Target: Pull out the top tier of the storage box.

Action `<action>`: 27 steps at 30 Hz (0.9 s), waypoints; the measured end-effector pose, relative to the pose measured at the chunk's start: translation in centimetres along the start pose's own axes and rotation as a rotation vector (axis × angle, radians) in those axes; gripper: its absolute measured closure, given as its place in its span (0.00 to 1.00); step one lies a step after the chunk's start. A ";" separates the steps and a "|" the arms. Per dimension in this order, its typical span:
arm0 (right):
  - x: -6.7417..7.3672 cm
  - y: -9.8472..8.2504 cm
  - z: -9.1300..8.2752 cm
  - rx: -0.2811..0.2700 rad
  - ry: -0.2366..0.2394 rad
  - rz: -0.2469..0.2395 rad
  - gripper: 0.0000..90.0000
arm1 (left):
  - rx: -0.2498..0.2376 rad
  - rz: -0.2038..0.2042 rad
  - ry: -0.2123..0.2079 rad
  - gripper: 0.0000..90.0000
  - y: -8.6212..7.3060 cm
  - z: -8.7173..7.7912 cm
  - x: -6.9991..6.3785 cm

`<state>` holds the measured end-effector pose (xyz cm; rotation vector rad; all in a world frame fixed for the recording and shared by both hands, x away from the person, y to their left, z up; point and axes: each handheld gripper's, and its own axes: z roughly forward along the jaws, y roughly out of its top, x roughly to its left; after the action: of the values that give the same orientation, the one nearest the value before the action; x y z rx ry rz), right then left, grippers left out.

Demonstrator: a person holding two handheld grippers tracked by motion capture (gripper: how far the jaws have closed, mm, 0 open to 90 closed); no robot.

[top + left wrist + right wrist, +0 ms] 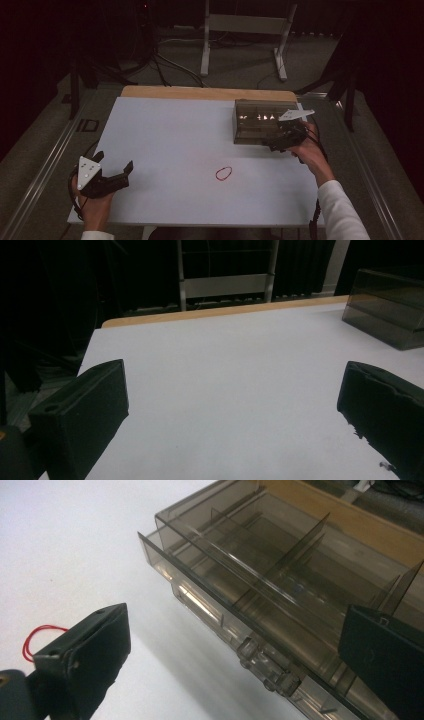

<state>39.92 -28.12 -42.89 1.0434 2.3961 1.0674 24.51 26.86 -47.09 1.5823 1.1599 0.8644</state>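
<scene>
A smoky clear plastic organiser box with dividers stands at the table's back right; its compartments look empty. My right gripper hovers at the box's front edge, jaws open with nothing between them, one jaw over the box. A red rubber band lies on the white table in front of the box, also visible past the left jaw. My left gripper rests open near the table's front left corner, holding nothing; the box shows far off at the right in its view.
The white tabletop has a wooden strip along its far edge. A white stand and cables lie on the floor beyond. Dark surroundings flank the table.
</scene>
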 end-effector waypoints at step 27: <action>0.7 -0.5 0.4 0.066 -0.097 -0.124 0.37 | -0.001 0.001 0.001 0.02 0.0 0.0 0.0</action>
<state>39.40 -27.60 -43.57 0.9325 2.3975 0.8806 24.49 26.85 -47.07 1.5814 1.1590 0.8659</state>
